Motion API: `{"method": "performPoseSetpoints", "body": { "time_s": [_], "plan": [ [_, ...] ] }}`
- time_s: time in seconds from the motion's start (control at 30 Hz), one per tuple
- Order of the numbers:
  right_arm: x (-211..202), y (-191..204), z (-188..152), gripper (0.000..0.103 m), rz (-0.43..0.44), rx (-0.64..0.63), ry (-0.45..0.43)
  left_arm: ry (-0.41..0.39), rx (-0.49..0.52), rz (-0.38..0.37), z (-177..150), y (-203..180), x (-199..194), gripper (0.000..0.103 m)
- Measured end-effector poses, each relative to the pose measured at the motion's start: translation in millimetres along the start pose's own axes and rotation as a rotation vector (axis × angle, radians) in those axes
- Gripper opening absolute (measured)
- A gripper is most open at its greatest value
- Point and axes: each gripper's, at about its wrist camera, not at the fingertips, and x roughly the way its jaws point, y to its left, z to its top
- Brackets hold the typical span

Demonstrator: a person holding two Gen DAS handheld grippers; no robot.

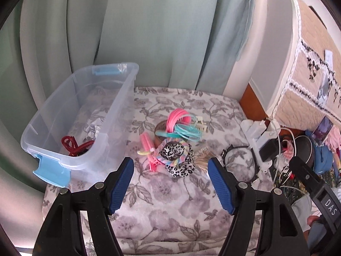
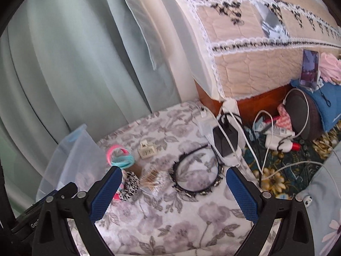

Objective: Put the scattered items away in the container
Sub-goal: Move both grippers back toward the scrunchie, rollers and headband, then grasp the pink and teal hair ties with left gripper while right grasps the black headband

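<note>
A clear plastic container (image 1: pixel 81 117) with blue latches stands on the left of the floral blanket (image 1: pixel 170 209); a red hair item (image 1: pixel 71 147) lies inside it. Beside it is a pile: pink and teal hair ties (image 1: pixel 181 125), a leopard scrunchie (image 1: pixel 179 162), a pink clip (image 1: pixel 149 149) and a beige claw clip (image 1: pixel 201 124). My left gripper (image 1: pixel 170 163) hovers open just short of the scrunchie, holding nothing. A black studded headband (image 2: pixel 187 189) lies to the right. My right gripper (image 2: pixel 173 170) is open and empty, with the headband just beyond its fingers.
A white power strip with a black charger (image 2: pixel 223 140) and loose white cables (image 2: pixel 264 149) sit at the blanket's right edge. Further right lie a dark round object (image 2: pixel 302 115), tubes and blue cloth. Pale green curtains (image 1: pixel 138 32) hang behind, beside a quilt-covered headboard (image 2: pixel 245 59).
</note>
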Motion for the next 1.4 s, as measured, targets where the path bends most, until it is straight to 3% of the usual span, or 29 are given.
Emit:
{"method": "performPoseSetpoints", "body": {
  "time_s": [0.13,0.5,0.67,0.83,1.23,1.3,1.4],
  "plan": [
    [32,-11,-17,0.1,-0.028,0.017,0.105,0.057,-0.002,0.009,-9,2,22,0.073],
    [81,-8,-42,0.1,-0.025,-0.006,0.217,0.121,0.016,0.055,-17,12,71,0.073],
    [96,-5,-44,0.098,-0.011,-0.009,0.227,0.072,0.049,0.023,-7,6,76,0.073],
    [110,-1,-44,0.096,-0.012,-0.03,0.229,0.023,0.137,0.055,14,-8,92,0.073],
    [140,-2,-41,0.085,-0.007,-0.047,0.261,0.001,0.096,0.057,68,-4,147,0.072],
    [144,-1,-41,0.081,-0.002,-0.048,0.267,0.014,0.101,0.046,70,-6,156,0.064],
    [147,2,-40,0.073,-0.006,-0.052,0.257,0.032,0.111,0.037,69,-10,167,0.041]
  ]
}}
